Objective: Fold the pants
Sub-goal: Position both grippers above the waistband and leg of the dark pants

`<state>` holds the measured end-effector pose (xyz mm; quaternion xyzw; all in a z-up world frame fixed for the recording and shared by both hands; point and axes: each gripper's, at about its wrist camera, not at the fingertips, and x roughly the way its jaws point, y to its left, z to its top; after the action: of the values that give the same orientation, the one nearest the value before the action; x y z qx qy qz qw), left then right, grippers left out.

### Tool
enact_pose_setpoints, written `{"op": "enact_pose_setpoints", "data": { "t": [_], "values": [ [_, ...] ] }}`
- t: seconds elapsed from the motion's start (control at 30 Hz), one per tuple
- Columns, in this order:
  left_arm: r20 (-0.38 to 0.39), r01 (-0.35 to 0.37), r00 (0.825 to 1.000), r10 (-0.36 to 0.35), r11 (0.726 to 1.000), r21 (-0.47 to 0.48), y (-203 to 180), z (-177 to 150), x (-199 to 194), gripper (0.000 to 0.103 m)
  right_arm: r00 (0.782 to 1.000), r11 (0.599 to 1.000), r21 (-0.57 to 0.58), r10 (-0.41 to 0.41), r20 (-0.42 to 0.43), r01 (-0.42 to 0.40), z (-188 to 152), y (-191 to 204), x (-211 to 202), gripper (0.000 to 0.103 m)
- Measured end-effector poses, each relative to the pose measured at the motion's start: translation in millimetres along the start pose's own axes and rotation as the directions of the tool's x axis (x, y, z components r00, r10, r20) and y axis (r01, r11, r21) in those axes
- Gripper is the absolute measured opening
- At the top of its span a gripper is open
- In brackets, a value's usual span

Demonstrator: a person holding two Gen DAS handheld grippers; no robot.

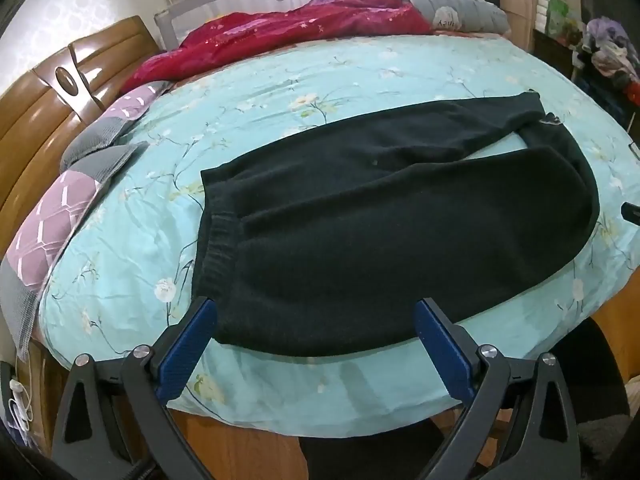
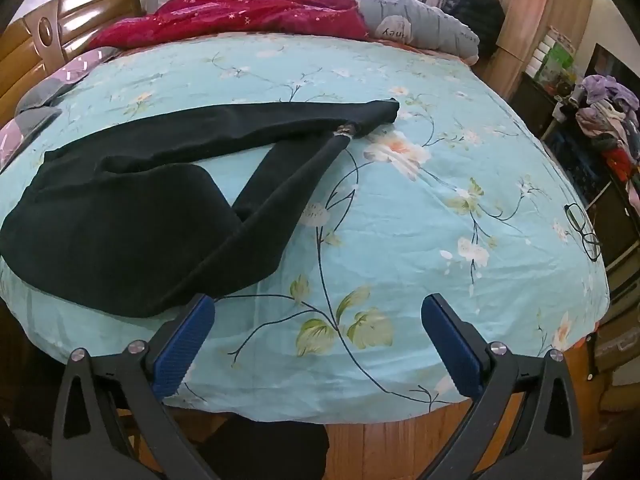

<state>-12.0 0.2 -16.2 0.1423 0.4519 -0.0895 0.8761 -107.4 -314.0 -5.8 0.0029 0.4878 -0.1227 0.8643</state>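
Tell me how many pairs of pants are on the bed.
1: black pants lie flat on the floral sheet near the front edge. More could hide under the red quilt.

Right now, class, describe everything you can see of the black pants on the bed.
The black pants look like soft, fleecy knit with a gathered elastic waistband at the left. They lie flat, unfolded, on the floral turquoise sheet near the bed's front edge. The legs spread apart, then meet at the cuffs, leaving a wedge of sheet between. Neither open gripper holds them.
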Motion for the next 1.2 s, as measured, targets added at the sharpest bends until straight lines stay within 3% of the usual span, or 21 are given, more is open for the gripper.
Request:
{"op": "enact_pose_setpoints", "data": {
  "t": [0.67,0.7,0.9,1.2],
  "values": [
    [-0.073,0.022,0.997,-0.025,0.999,-0.043,3,-1,20,0.099,1.0,0.999,0.042,-0.007,-0.031,0.008,-6,-22,20,0.103],
    [-0.075,0.019,0.997,-0.023,0.999,-0.048,4,-1,21,0.099,0.998,0.999,0.045,0.001,-0.067,0.002,-5,-22,20,0.103],
    [-0.086,0.023,0.996,-0.031,0.996,-0.084,7,4,24,0.099,0.997,0.998,0.06,-0.005,-0.08,0.009,-5,-29,23,0.103],
    [-0.1,0.028,0.994,-0.042,0.99,-0.135,13,14,27,0.099,0.999,0.996,0.084,0.01,-0.04,-0.006,2,-35,22,0.103]
  ]
}}
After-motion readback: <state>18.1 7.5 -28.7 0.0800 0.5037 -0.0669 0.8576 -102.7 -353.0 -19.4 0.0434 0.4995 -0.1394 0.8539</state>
